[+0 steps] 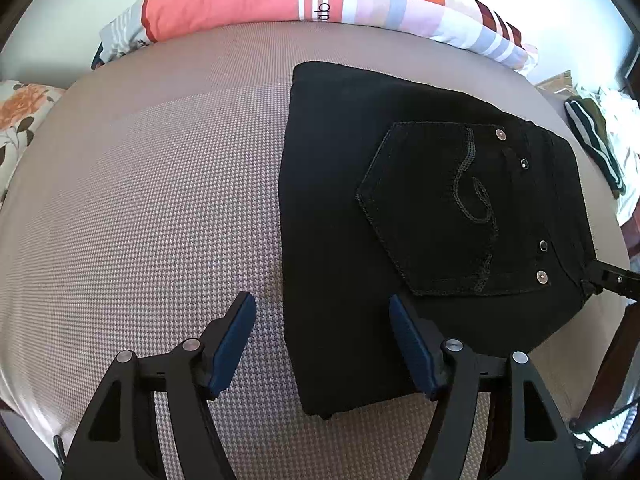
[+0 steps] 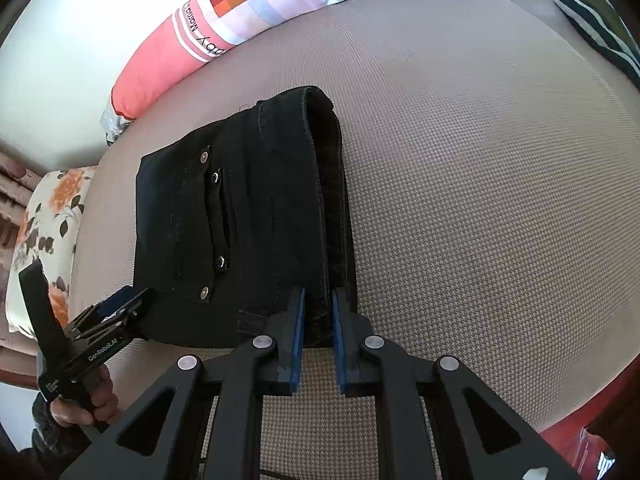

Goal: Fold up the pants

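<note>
Left wrist view: black pants [image 1: 420, 220], folded compact, lie on a taupe bedspread [image 1: 140, 200]. The left gripper [image 1: 322, 344] is spread wide, straddling the pants' left edge. The right gripper [image 2: 319, 320] pinches the waistband end narrowly between its blue pads [image 2: 298, 336].

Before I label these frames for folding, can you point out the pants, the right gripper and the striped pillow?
pants [image 1: 340, 220], left wrist view, on the plain black fabric left of the back pocket.
right gripper [image 2: 319, 312], right wrist view, between its blue fingertips.
striped pillow [image 1: 224, 4], left wrist view, on its coral panel.
</note>
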Available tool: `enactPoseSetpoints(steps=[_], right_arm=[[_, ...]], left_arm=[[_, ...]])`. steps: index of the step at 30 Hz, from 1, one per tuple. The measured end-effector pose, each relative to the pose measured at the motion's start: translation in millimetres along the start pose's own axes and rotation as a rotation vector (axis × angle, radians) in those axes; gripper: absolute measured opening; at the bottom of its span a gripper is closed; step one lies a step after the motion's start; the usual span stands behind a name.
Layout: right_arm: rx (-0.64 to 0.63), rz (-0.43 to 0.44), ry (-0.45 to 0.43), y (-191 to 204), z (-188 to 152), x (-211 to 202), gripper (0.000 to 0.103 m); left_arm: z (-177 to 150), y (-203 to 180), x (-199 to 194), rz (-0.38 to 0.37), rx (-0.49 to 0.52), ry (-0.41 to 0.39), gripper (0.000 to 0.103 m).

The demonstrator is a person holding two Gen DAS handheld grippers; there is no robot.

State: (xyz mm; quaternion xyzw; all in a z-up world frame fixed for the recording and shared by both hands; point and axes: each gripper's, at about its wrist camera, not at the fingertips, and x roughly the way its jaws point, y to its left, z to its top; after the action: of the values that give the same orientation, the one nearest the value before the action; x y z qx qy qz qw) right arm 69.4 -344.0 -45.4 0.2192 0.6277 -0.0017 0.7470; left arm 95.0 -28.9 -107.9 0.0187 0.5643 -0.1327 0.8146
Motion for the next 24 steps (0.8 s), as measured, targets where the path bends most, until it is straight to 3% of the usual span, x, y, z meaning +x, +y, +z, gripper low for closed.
enactPoseSetpoints(steps=[5, 8, 24], right_arm=[[0.001, -0.026, -0.006, 0, 1, -2, 0.023], [0.003, -0.049, 0.000, -2, 3, -2, 0.035], [-0.010, 0.003, 0.017, 2, 31, 10, 0.045]], left_arm=[[0, 0, 0, 0.004, -0.002, -0.002, 0.071], [-1, 0, -1, 0.012, 0.002, -0.006, 0.072], [-2, 1, -6, 0.020, 0.005, 0.001, 0.075]])
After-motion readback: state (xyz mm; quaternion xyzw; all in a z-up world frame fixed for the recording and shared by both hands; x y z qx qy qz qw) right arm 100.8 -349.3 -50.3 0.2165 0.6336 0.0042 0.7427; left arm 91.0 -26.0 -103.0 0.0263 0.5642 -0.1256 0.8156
